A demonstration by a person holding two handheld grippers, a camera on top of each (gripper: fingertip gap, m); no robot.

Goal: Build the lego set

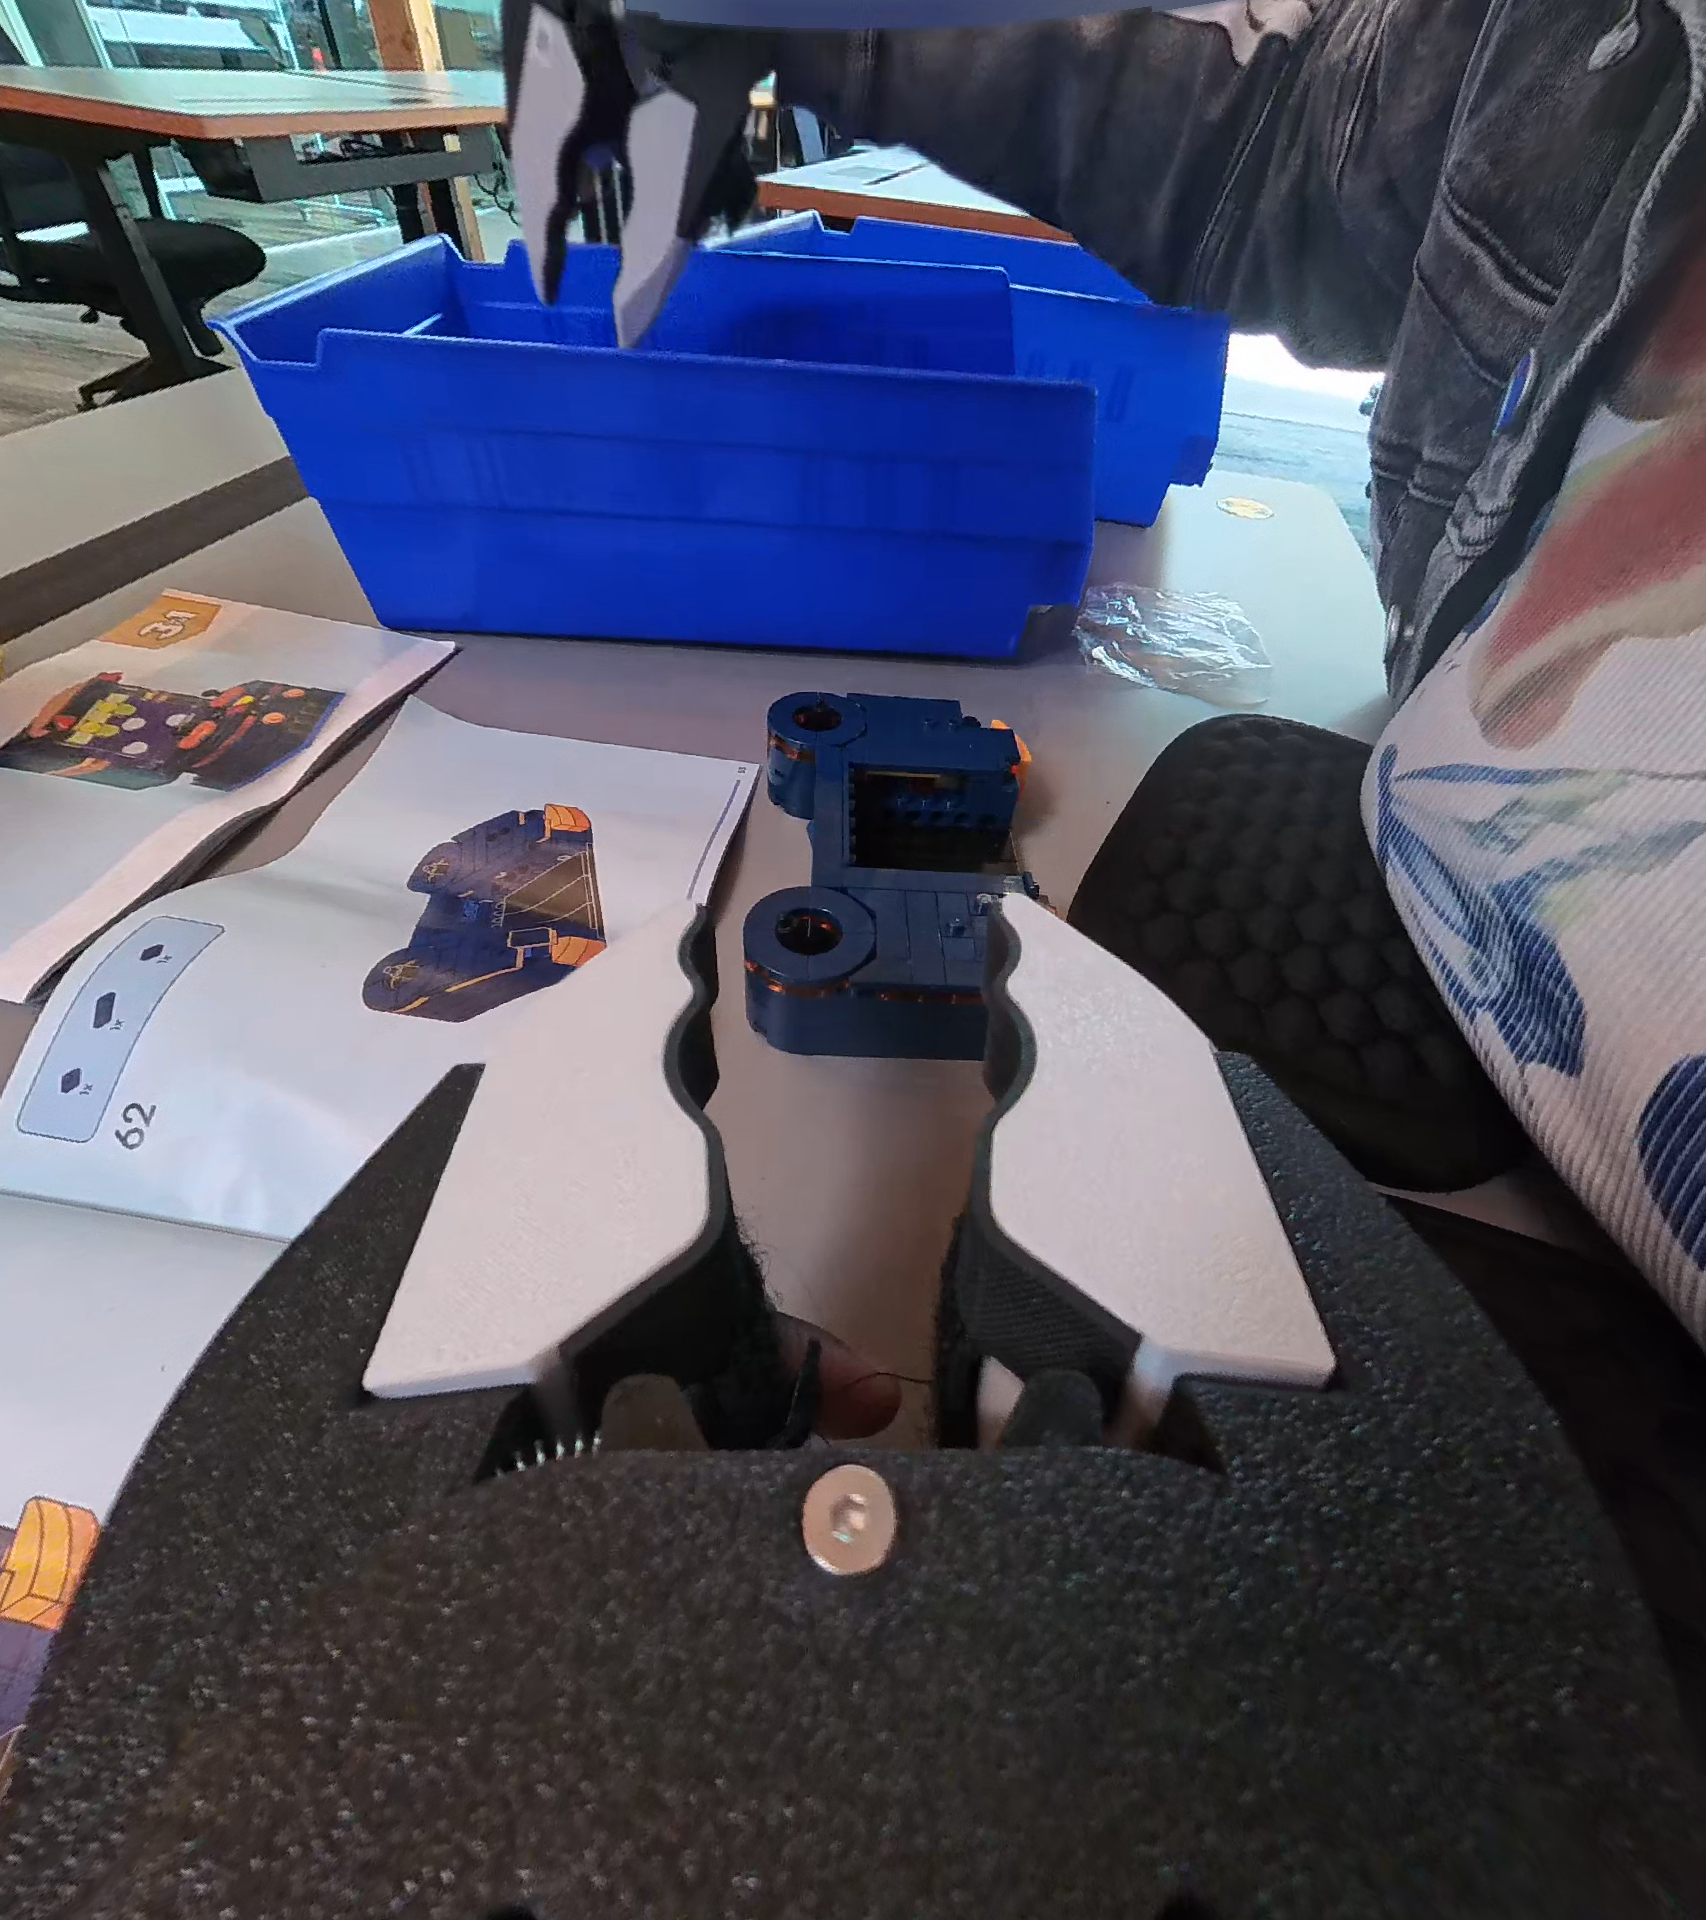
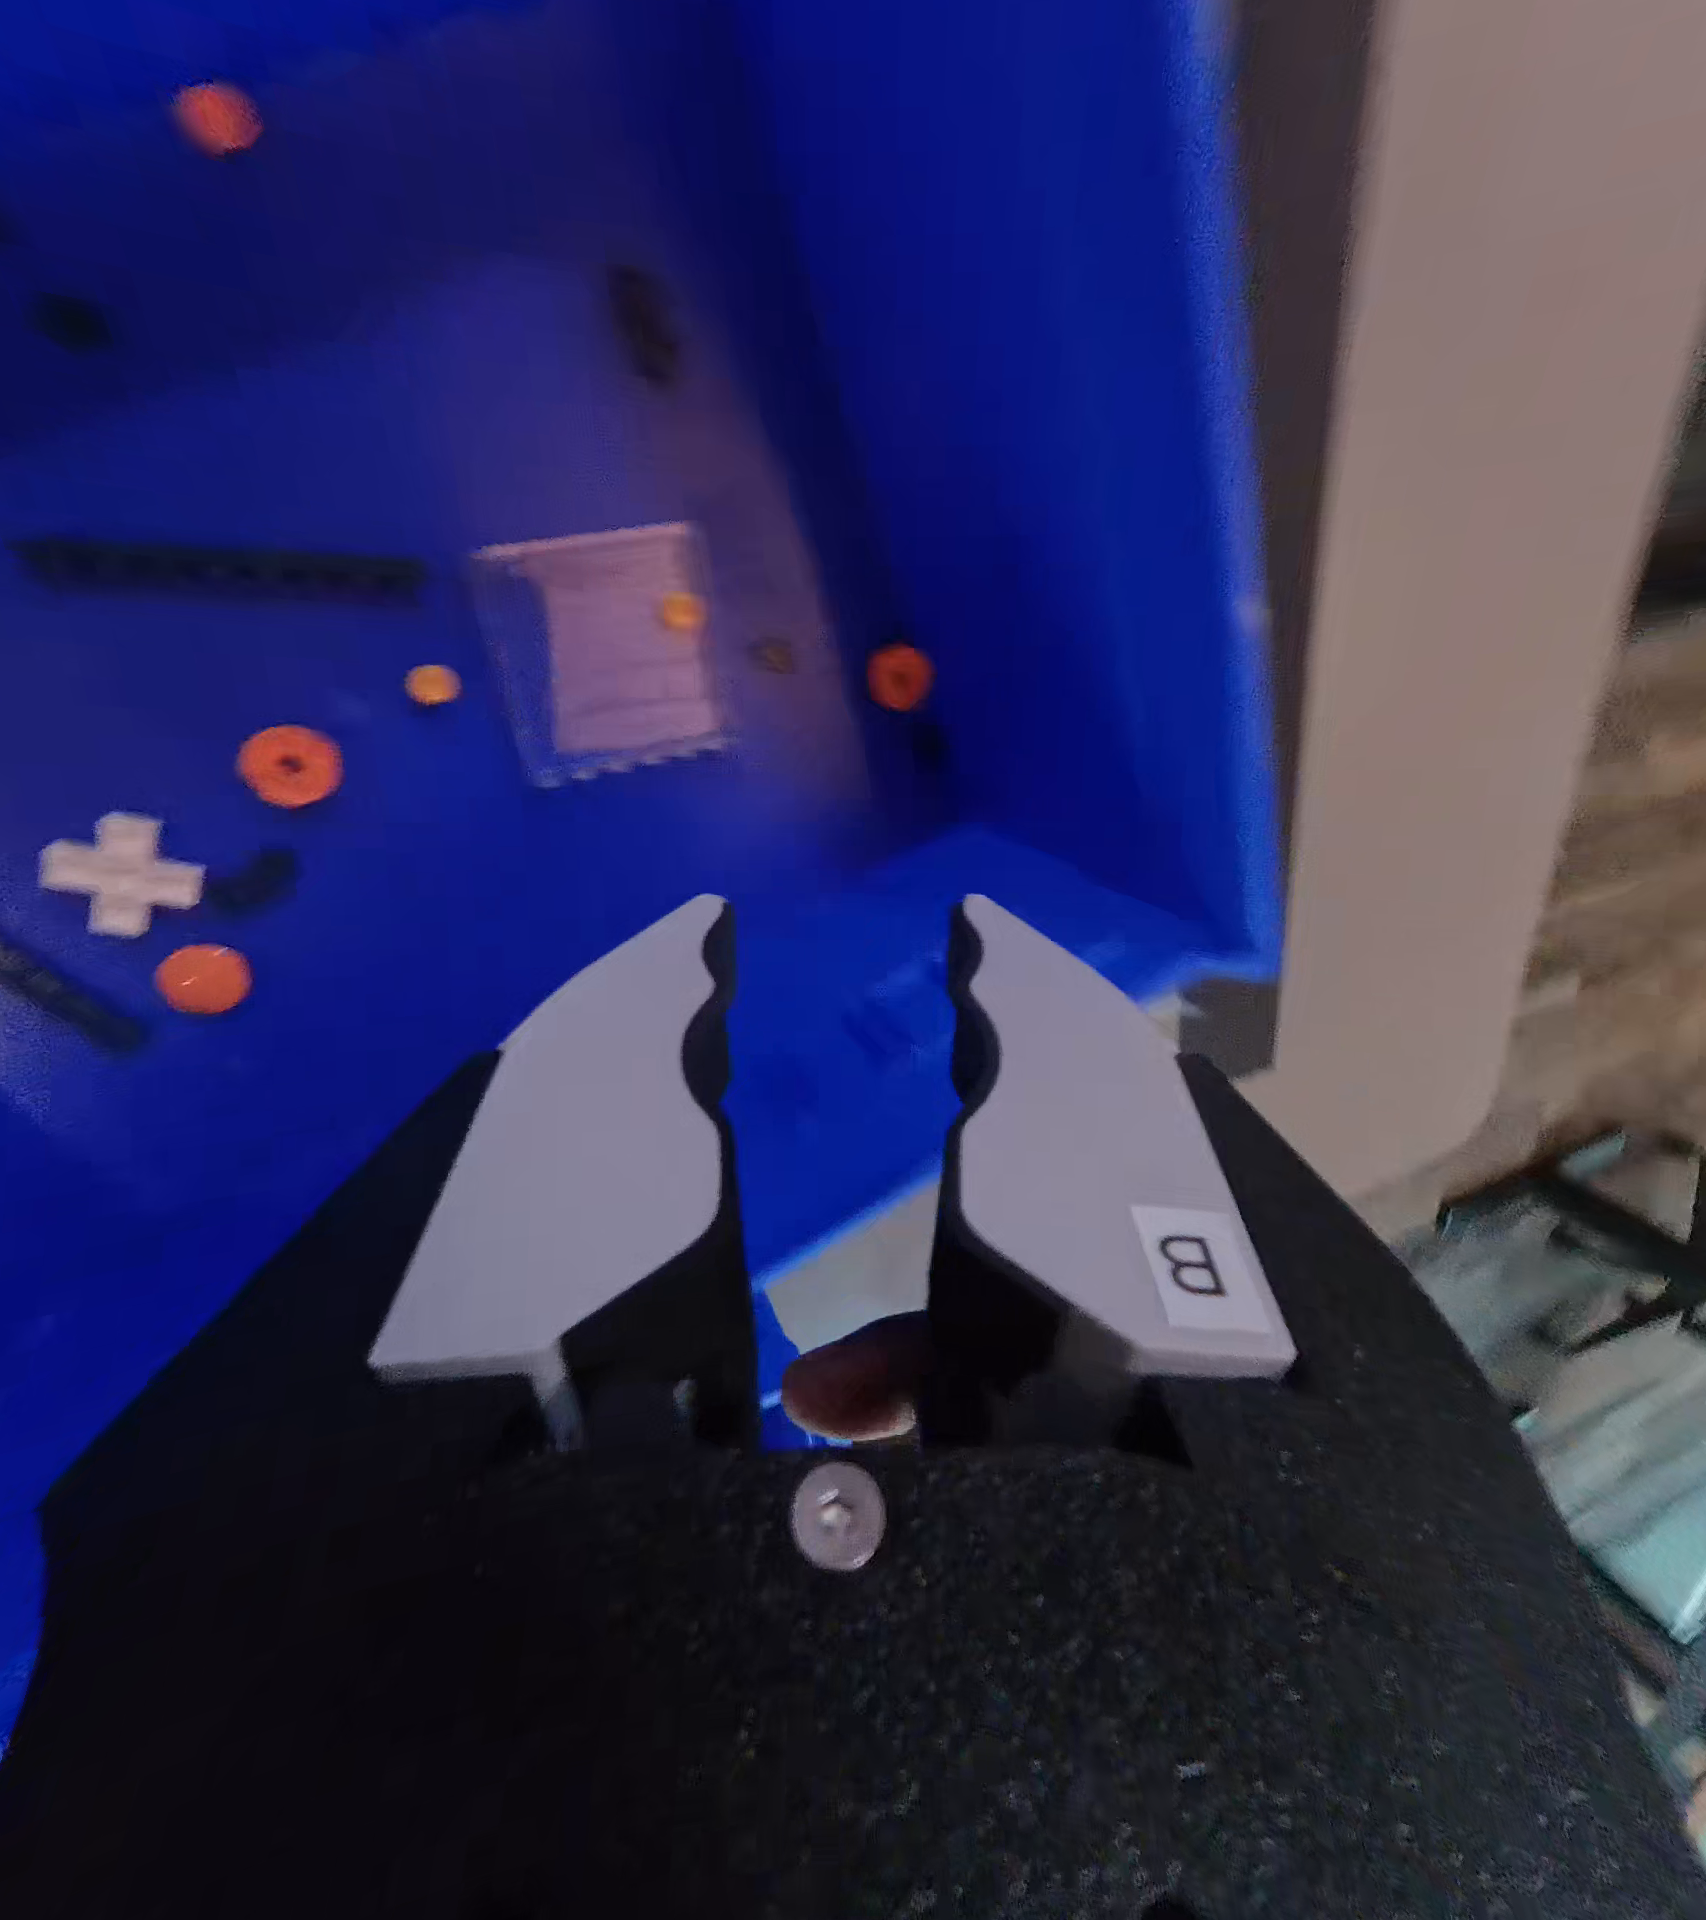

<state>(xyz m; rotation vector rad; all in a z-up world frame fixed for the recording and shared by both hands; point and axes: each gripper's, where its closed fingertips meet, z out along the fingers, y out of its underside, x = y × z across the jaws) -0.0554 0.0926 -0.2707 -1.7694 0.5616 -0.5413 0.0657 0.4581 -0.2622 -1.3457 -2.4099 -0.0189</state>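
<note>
A dark blue lego build (image 1: 880,883) with orange trim and two round holes lies on the grey table. My left gripper (image 1: 849,920) is open, its fingers on either side of the build's near end; contact with the build is unclear. My right gripper (image 2: 838,914) is open and empty, pointing down into a blue bin (image 2: 1036,520). In the left wrist view it (image 1: 591,301) hangs over the bin (image 1: 703,488). Loose pieces lie on the bin floor: orange round pieces (image 2: 290,766), a white cross piece (image 2: 122,871), a long black piece (image 2: 225,574), a clear ribbed plate (image 2: 610,649).
An open instruction booklet (image 1: 361,935) lies left of the build, with a second booklet (image 1: 153,717) behind. A second blue bin (image 1: 1119,343) stands behind the first. A clear plastic bag (image 1: 1176,639) lies at right. A person's sleeve and patterned shirt (image 1: 1607,831) fill the right side. Some 40 cm of space lies between my two pairs of fingers. The clear ribbed plate (image 2: 610,649) is about 8 cm from my right fingertips and 35 cm from my left. To the long black piece (image 2: 225,574): right tips about 12 cm, left tips about 30 cm.
</note>
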